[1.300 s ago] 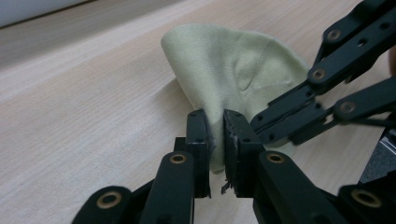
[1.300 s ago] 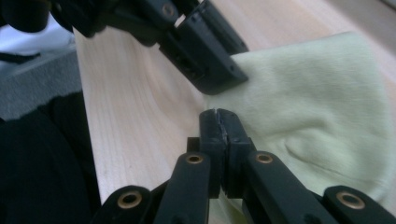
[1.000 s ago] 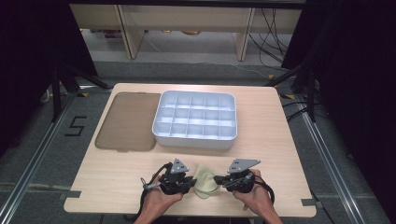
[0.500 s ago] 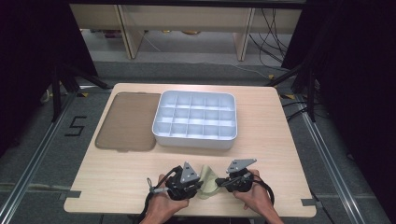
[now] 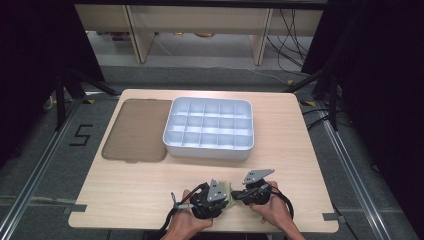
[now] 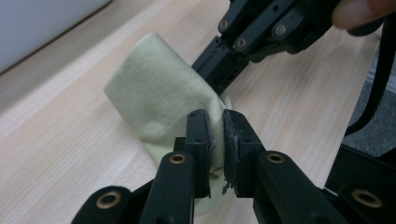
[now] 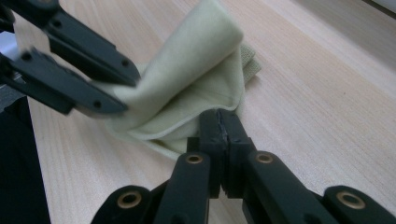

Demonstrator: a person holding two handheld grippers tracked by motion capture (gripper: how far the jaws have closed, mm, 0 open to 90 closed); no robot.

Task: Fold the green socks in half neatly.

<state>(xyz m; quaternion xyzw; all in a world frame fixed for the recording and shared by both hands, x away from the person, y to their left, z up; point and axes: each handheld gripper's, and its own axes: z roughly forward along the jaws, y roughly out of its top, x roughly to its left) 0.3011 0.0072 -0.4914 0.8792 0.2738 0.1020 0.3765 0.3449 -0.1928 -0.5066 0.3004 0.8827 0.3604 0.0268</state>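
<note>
At the bottom centre of the high view both hands meet over the near edge of the table [image 5: 125, 200]; the left gripper [image 5: 216, 204] and the right gripper [image 5: 239, 194] sit almost touching, with a pale yellow-green cloth [image 5: 227, 192] pinched between them. In the left gripper view the jaws are clamped on a gathered edge of the cloth [image 6: 163, 93], which rises as a folded flap toward the upper left of the frame; in the right gripper view the jaws are pressed together on the cloth's hem [image 7: 196, 84], and the flap stands up toward the upper centre, doubled over itself. This looks like a fold in progress, one edge being brought across toward the other; the next move probably calls for laying the flap flat and matching the edges before either grip lets go. The fold's long axis seems to run away from the person, roughly toward the white compartment tray [image 5: 210, 147] at mid-frame; a brown lid [image 5: 135, 130] lies left of it.
</note>
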